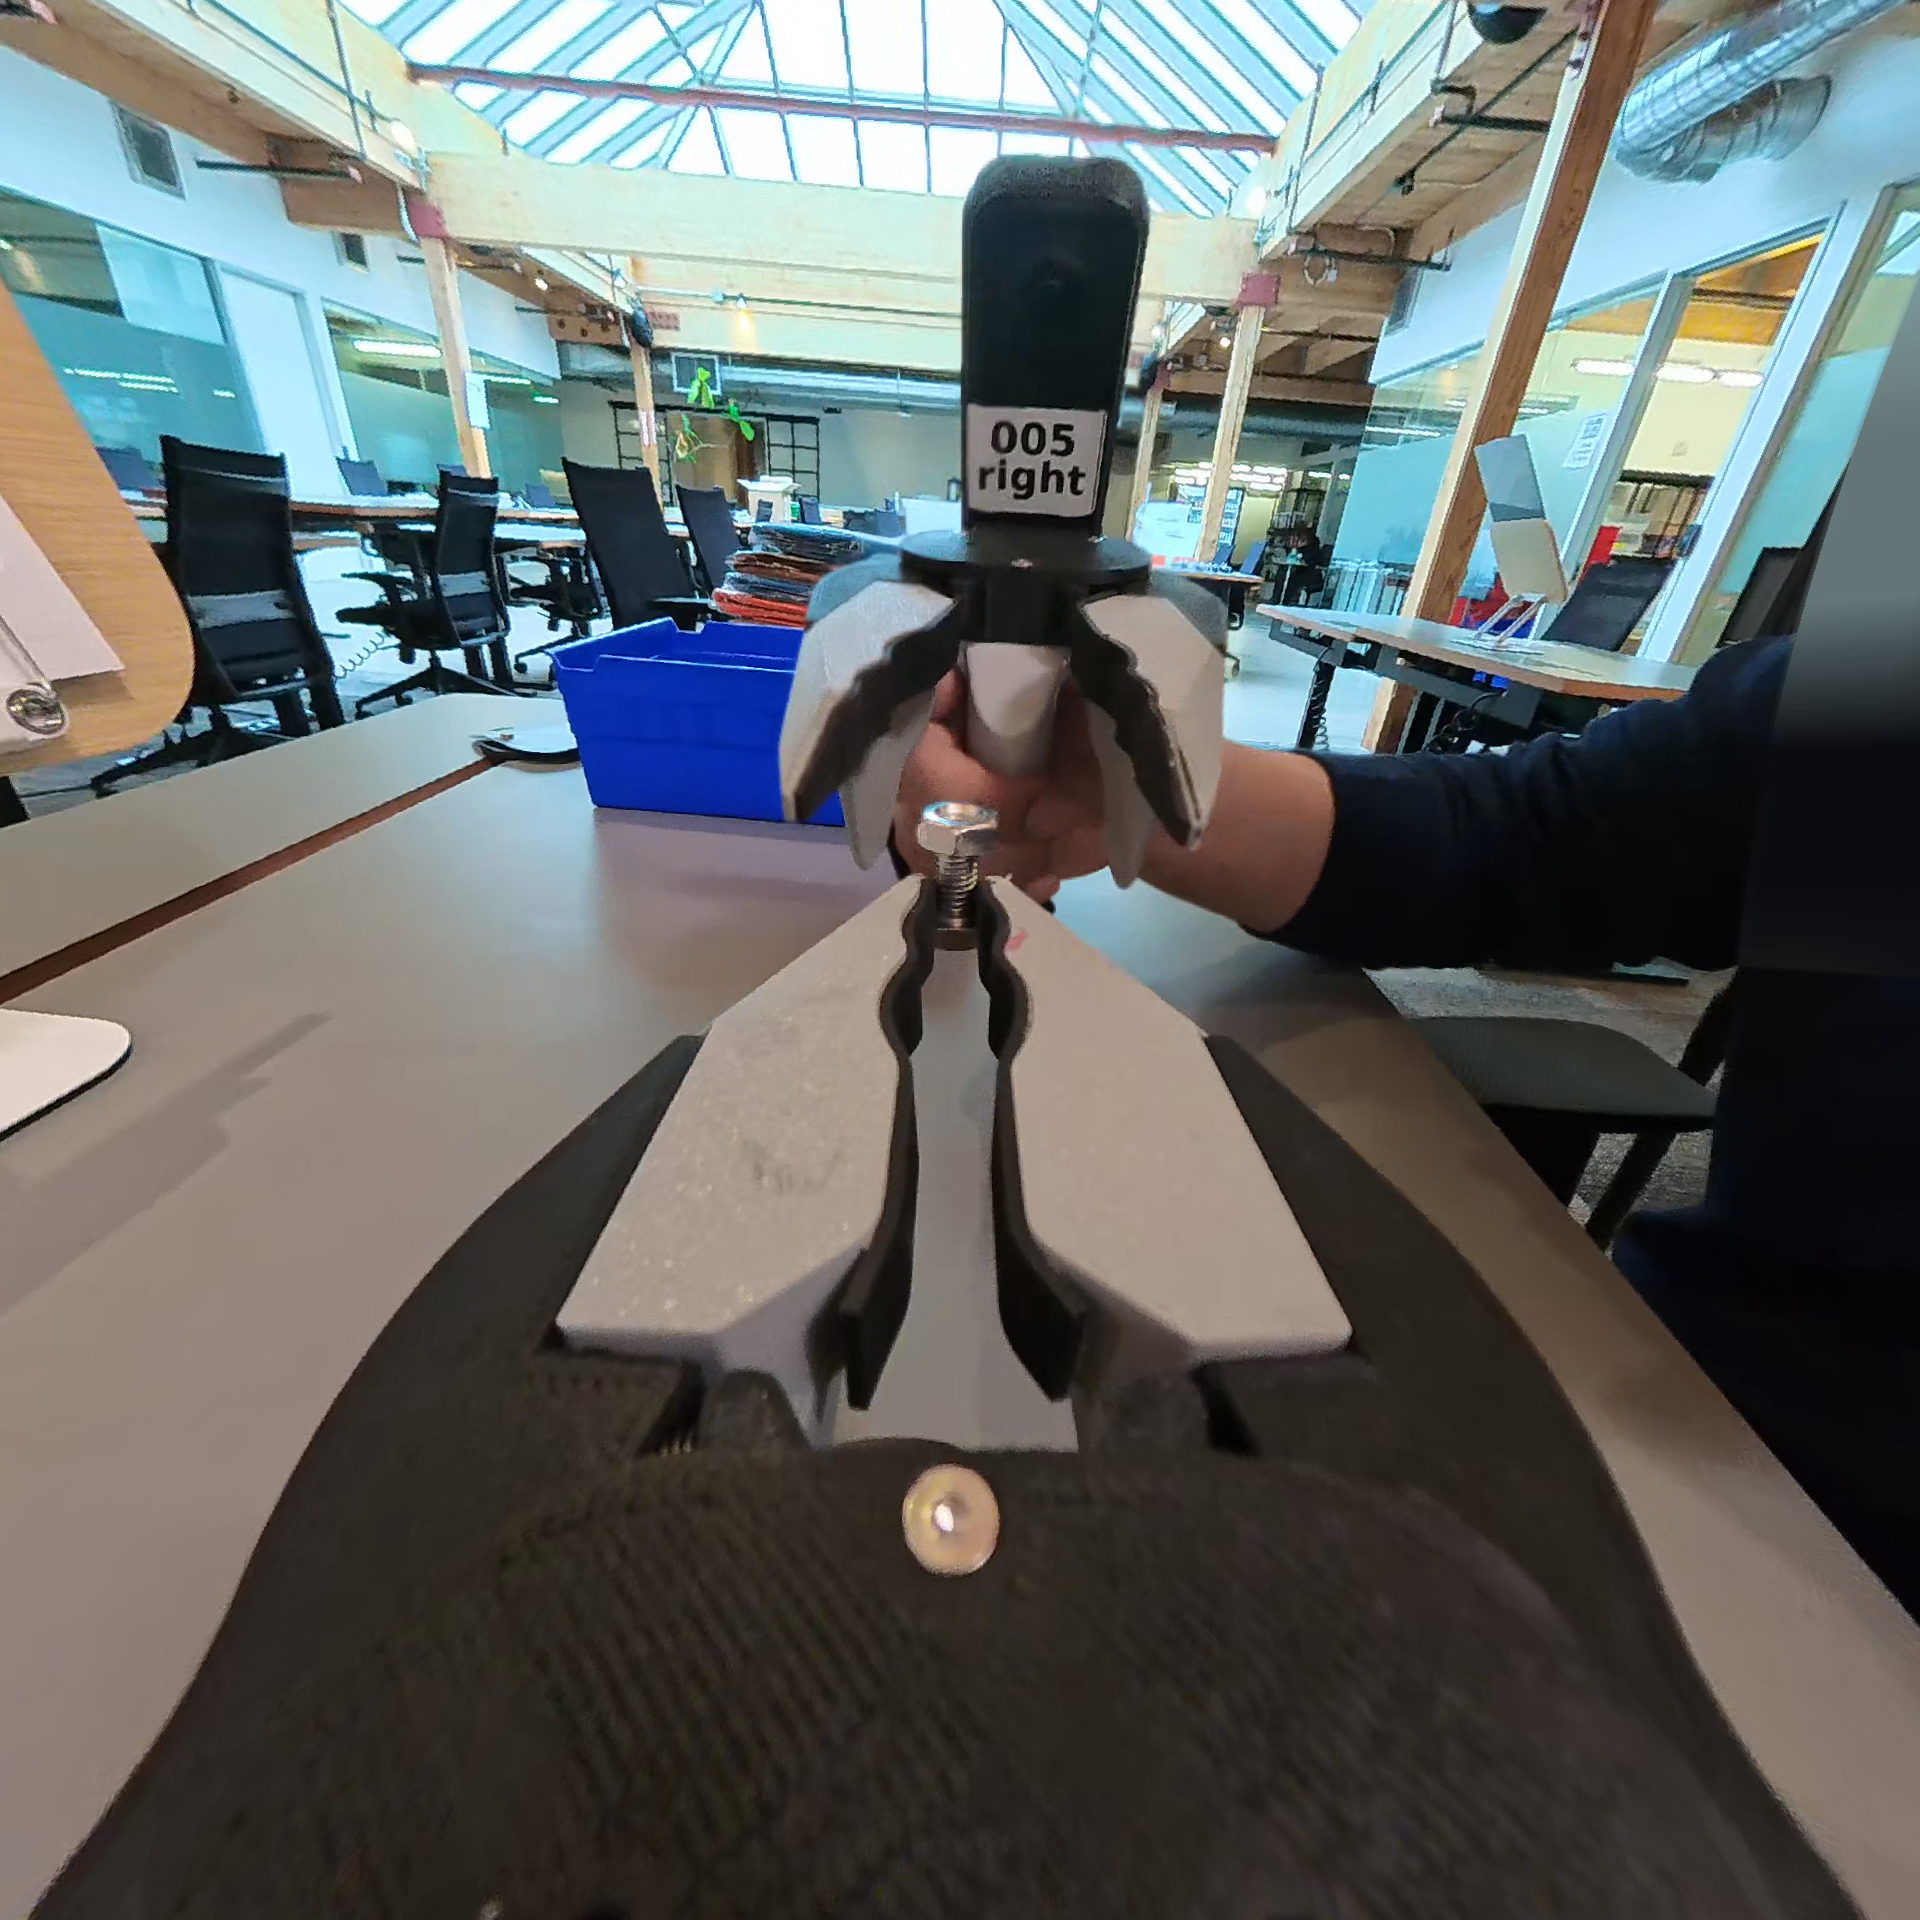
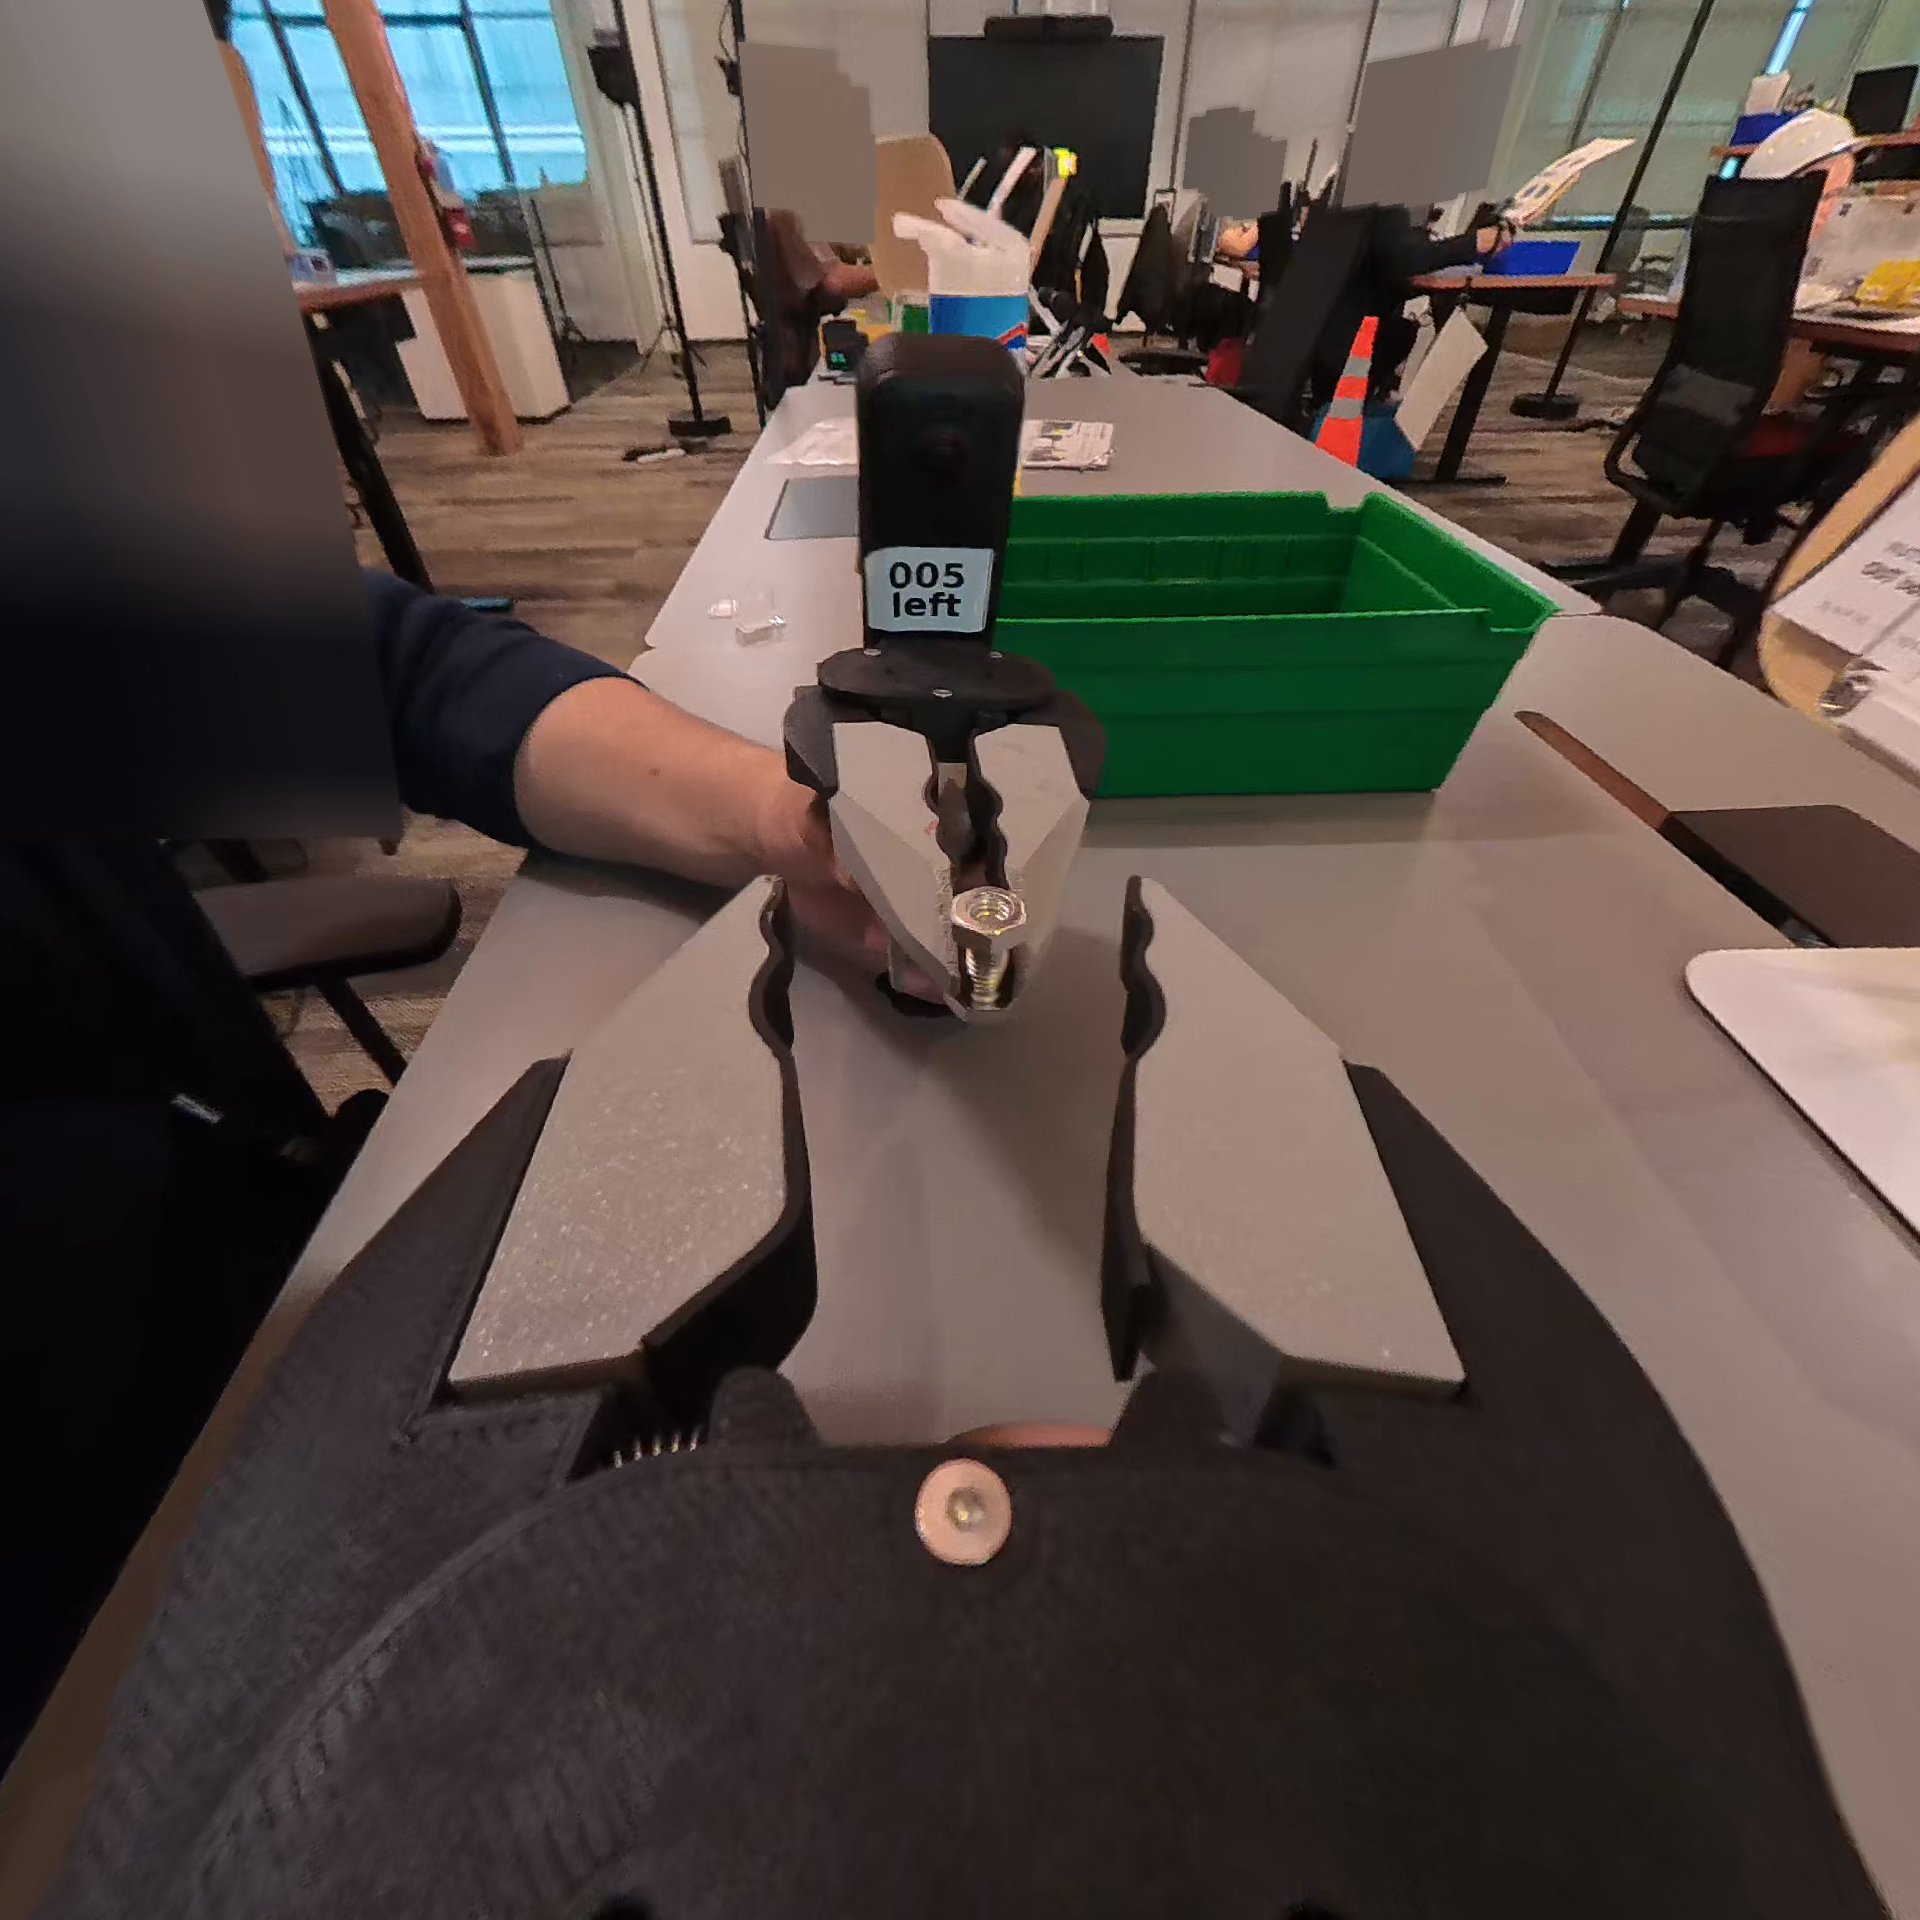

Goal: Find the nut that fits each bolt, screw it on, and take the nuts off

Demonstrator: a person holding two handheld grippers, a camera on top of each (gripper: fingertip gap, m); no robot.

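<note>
Nearest in the left wrist view, the left gripper (image 1: 954,914) has its jaws drawn narrow, the 2 black pads pressing on the threaded shank of a silver bolt (image 1: 952,902). The bolt stands clear of the grey table (image 1: 416,987), with a hex nut (image 1: 957,828) sitting at its outer end. Clamping low on the shank probably keeps the bolt from spinning and leaves the nut free to be turned.

Just beyond, the right gripper (image 1: 997,831) faces it with its fingers spread wide and nothing between them, apart from the nut. From its own view the nut (image 2: 988,914) lies centred ahead of the gap, likely lined up for a fresh bite.

Farther back stand a blue bin (image 1: 675,717) and a green bin (image 2: 1247,644).
</note>
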